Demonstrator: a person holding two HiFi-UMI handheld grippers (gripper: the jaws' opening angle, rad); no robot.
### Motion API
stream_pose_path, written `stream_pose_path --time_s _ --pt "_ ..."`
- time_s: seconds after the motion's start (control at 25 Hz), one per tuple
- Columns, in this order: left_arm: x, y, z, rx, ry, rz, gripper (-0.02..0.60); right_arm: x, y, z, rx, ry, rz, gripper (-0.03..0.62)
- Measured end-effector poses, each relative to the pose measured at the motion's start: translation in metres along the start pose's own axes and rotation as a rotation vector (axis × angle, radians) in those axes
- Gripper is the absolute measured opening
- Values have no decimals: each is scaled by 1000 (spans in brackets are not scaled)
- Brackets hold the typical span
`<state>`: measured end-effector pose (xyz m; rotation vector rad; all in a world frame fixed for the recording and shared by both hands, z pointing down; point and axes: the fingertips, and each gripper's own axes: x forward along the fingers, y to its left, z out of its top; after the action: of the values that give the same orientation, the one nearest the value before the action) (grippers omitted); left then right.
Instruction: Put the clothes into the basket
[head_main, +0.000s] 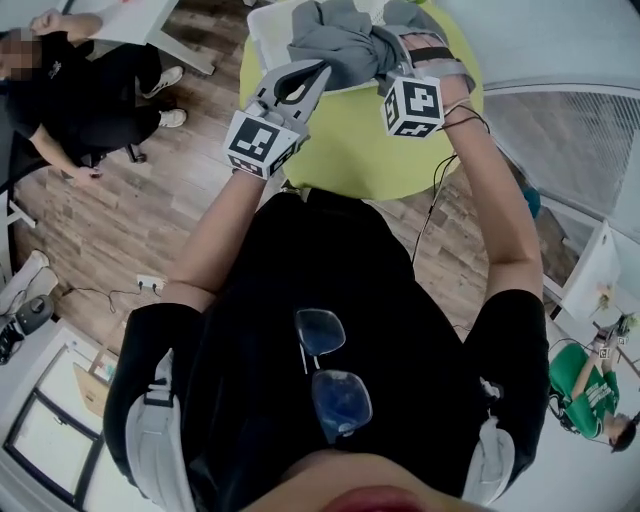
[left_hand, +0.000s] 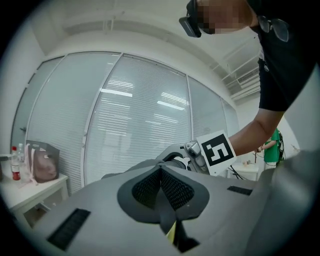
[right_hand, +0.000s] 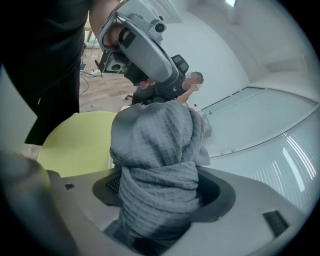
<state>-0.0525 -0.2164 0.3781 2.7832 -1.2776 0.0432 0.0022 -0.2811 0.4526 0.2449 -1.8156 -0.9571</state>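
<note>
**Status:** task under way, not done. A grey waffle-weave cloth (head_main: 335, 40) is bunched in the right gripper (head_main: 392, 58). In the right gripper view the jaws are clamped on the twisted wad (right_hand: 155, 145), and fabric fills the gap btwn them.

**Position:** in the head view the cloth sits at 12 o'clock from the person, above the round yellow-green table (head_main: 350, 150). It overlaps a white-rimmed container (head_main: 260, 35) at 11 o'clock, prob. the basket.

**Left gripper:** the left gripper (head_main: 320, 70) has its tip at the cloth's 8 o'clock edge. Its own view shows the mesh pads (left_hand: 147, 190) pressed together, w/ nothing seen btwn them.

**Left to do (judgement):**
- Get the wad fully over the container.
- Let it go.
- Check it lands inside.

**Hidden / unclear:**
- The container is cut off by the frame top and covered by cloth, so its inside and depth are not visible. It cannot be confirmed as the basket.
- The right fingertips are buried in fabric in the head view.
- Whether the left tip touches the cloth cannot be told.
- No other clothes can be made out.
- The table's far side is out of view.
</note>
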Motion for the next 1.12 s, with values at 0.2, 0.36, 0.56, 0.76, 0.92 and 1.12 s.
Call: stream_pose_path --time_s 0.2,0.36,0.56,0.76,0.92,1.12 --pt "-5 21 -9 22 -4 78 11 33 -4 9 -49 -59 56 362" --pt "-3 40 -22 43 18 131 11 62 -1 13 -44 -91 130 364" --pt "2 56 -44 16 50 193 11 96 13 20 -45 -139 228 364" --pt "14 68 -65 -7 68 228 11 132 37 17 -47 -163 325 364" --pt "17 73 -73 6 98 247 11 154 56 19 -35 -176 395 364" --pt "19 83 -77 -7 116 284 11 181 74 18 -17 -178 462 364"
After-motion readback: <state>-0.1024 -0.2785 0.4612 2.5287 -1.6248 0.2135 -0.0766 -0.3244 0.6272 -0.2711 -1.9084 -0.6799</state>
